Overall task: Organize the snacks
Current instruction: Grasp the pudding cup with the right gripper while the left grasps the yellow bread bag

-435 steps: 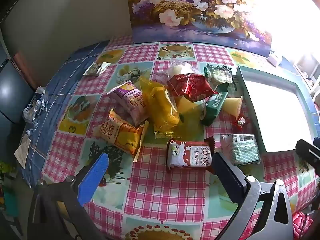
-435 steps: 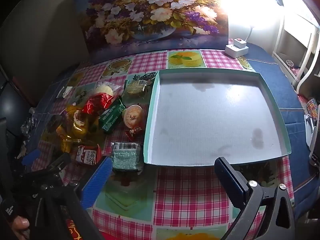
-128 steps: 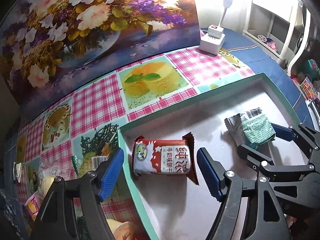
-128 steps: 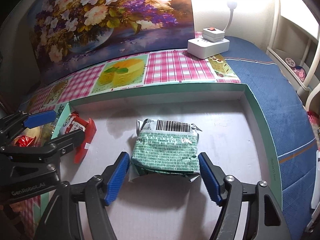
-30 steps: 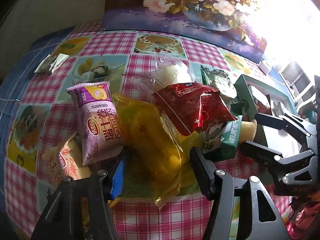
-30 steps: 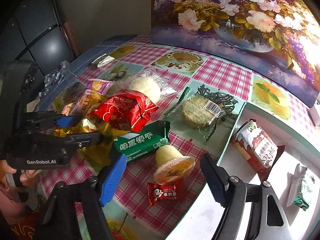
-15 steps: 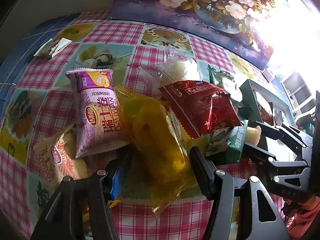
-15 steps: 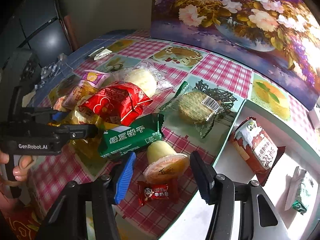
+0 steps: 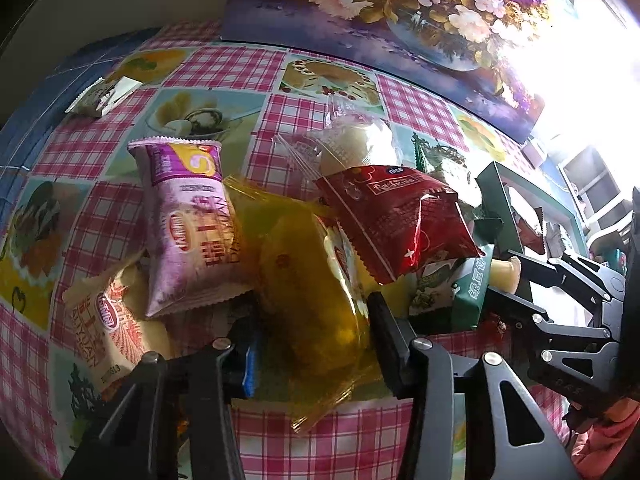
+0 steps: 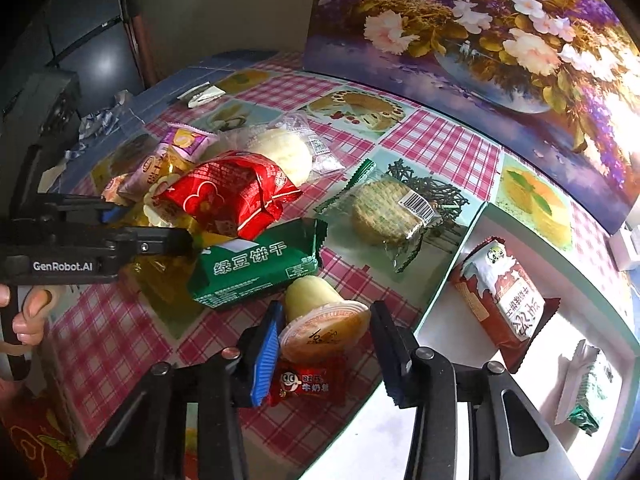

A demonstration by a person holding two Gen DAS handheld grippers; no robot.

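While the green-rimmed tray (image 10: pixel 472 224) at three o'clock holds two packets, the left gripper (image 9: pixel 312 344), jaws just closing, clamps the yellow packet (image 9: pixel 308 292) at six, and the right gripper (image 10: pixel 324 356) closes onto the jelly cup (image 10: pixel 320 320) beside the tray.

I read "GenRobot.AI" on the left gripper (image 10: pixel 116 224), off to my right gripper's (image 10: pixel 324 344) left. Just ahead of it, the green packet (image 10: pixel 256 268) reads "绿豆饼干". The red pouch (image 9: pixel 396 220) beyond the left gripper shows "nice".
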